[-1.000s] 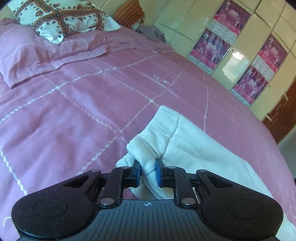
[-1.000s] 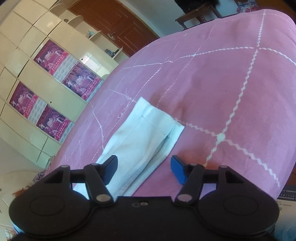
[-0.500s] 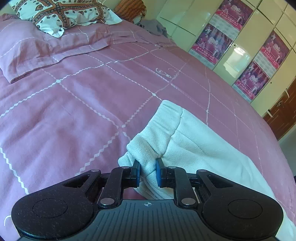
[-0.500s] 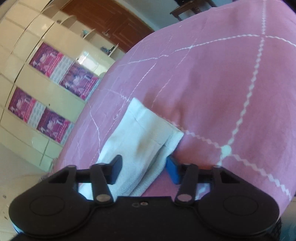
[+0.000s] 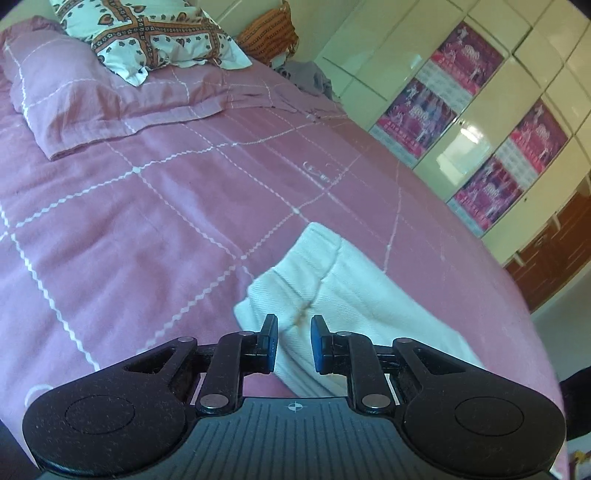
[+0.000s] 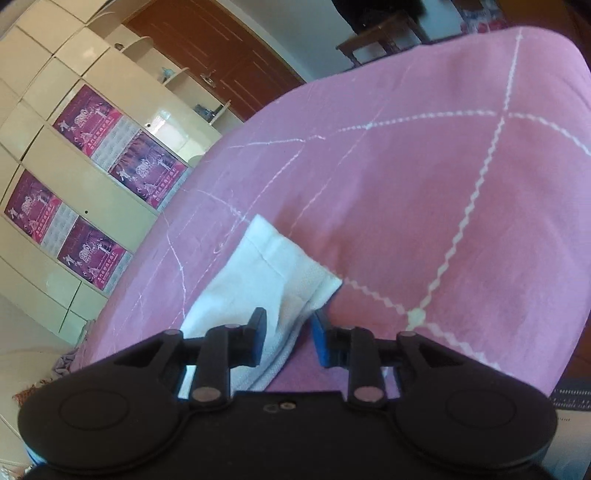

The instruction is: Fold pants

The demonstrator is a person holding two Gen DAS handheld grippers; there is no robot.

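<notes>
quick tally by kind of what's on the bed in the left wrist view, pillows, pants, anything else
white pants: 1
pillows, one pink, one patterned: 2
orange woven bag: 1
grey crumpled cloth: 1
total: 5, all on the pink bedspread

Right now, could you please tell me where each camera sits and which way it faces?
Left wrist: on the left gripper, facing up the pink checked bedspread toward the patterned pillow; it pinches the white cotton pants.
Right wrist: on the right gripper, facing the brown wooden door; jaws just opened, pants edge between them.
Shared: pants, bedspread, cream poster-covered wardrobe.
</notes>
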